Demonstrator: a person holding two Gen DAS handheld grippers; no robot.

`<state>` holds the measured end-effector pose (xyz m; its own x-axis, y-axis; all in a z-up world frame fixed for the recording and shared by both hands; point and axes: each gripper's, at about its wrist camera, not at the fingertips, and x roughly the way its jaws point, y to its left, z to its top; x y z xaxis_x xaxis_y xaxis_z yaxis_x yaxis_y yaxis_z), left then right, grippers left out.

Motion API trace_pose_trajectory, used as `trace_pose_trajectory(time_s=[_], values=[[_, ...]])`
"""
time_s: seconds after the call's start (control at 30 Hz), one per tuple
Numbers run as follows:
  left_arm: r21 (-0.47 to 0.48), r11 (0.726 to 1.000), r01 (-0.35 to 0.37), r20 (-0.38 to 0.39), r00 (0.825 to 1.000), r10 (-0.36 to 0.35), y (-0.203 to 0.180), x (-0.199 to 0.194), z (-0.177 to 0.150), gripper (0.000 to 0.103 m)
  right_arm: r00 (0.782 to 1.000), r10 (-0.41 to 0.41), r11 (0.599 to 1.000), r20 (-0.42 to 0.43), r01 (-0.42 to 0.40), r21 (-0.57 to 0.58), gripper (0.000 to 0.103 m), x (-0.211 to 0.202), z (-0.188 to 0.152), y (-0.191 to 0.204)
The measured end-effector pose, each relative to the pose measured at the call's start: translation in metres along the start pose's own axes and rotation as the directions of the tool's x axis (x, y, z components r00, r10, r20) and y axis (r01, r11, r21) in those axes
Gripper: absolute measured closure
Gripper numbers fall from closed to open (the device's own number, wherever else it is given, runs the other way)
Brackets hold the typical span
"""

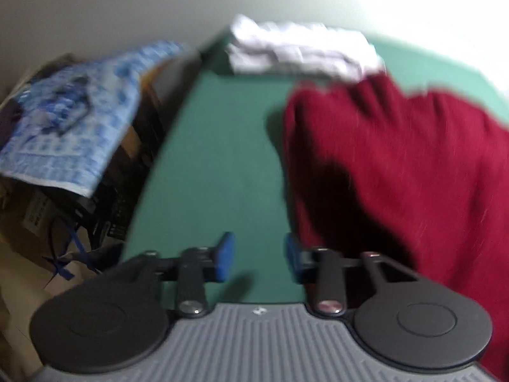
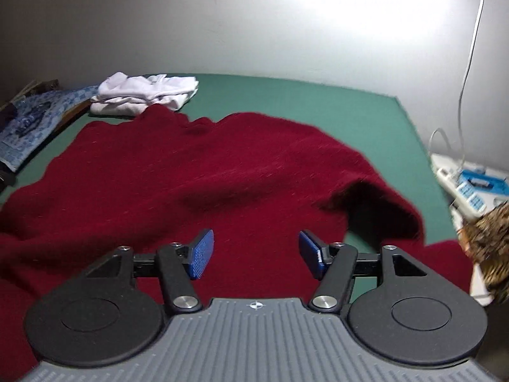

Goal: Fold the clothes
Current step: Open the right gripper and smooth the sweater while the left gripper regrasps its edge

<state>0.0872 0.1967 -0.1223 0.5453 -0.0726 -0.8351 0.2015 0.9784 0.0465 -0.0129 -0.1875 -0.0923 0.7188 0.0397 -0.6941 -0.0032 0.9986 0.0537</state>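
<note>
Dark-red knit sweater (image 2: 197, 172) lies spread on green bench (image 2: 366, 117) – long axis left-right. Right tongs (image 2: 256, 253) part-open, empty, directly over it; left tongs (image 1: 259, 259) part-open, empty, just left of its edge.

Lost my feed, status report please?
Both tongs, left and right, open, empty. Dark red knitted garment spread unfolded on green table. Nothing obstructing.

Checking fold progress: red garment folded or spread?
Spread, not folded: red garment lies rumpled in one layer across the green table, one edge lifted at right.
</note>
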Motion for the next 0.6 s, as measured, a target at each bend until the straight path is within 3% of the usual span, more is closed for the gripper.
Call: trace_pose_trajectory(time_s=[0.03,0.13,0.23,0.27,0.33,0.37,0.4,0.5,0.6], values=[[0.043,0.999,0.017,-0.004,1.000,-0.017,-0.004,0.006,-0.005,0.048,1.000,0.003,1.000,-0.007,-0.003,0.005,0.042,0.000,-0.003,0.010],[0.146,0.984,0.105,0.018,0.994,-0.108,-0.014,0.013,-0.012,0.027,1.000,-0.020,1.000,-0.014,0.019,-0.012,0.041,-0.001,-0.008,0.044],[0.184,0.971,0.151,0.055,0.985,-0.164,-0.022,0.022,-0.010,0.025,0.999,-0.045,0.999,-0.021,0.045,-0.025,0.040,0.004,-0.010,0.072],[0.184,0.970,0.158,0.068,0.982,-0.173,-0.024,0.026,-0.008,0.028,0.998,-0.055,0.998,-0.027,0.054,-0.016,0.040,0.007,-0.010,0.078],[0.181,0.967,0.180,0.093,0.976,-0.199,-0.023,0.030,-0.004,0.064,0.997,-0.072,0.997,-0.035,0.073,0.017,0.040,0.010,-0.011,0.088],[0.182,0.969,0.169,0.104,0.976,-0.190,-0.019,0.033,0.000,0.071,0.996,-0.080,0.996,-0.036,0.081,0.041,0.040,0.010,-0.011,0.091],[0.185,0.973,0.141,0.116,0.980,-0.164,-0.013,0.035,0.005,0.087,0.995,-0.087,0.994,-0.038,0.090,0.065,0.040,0.010,-0.011,0.094],[0.173,0.983,0.067,0.135,0.987,-0.091,0.014,0.046,0.023,0.091,0.991,-0.130,0.985,-0.038,0.134,0.107,0.040,0.004,-0.013,0.096],[0.130,0.987,-0.096,0.176,0.982,0.072,0.060,0.054,0.050,0.093,0.986,-0.163,0.974,-0.033,0.166,0.155,0.040,-0.003,-0.015,0.093]])
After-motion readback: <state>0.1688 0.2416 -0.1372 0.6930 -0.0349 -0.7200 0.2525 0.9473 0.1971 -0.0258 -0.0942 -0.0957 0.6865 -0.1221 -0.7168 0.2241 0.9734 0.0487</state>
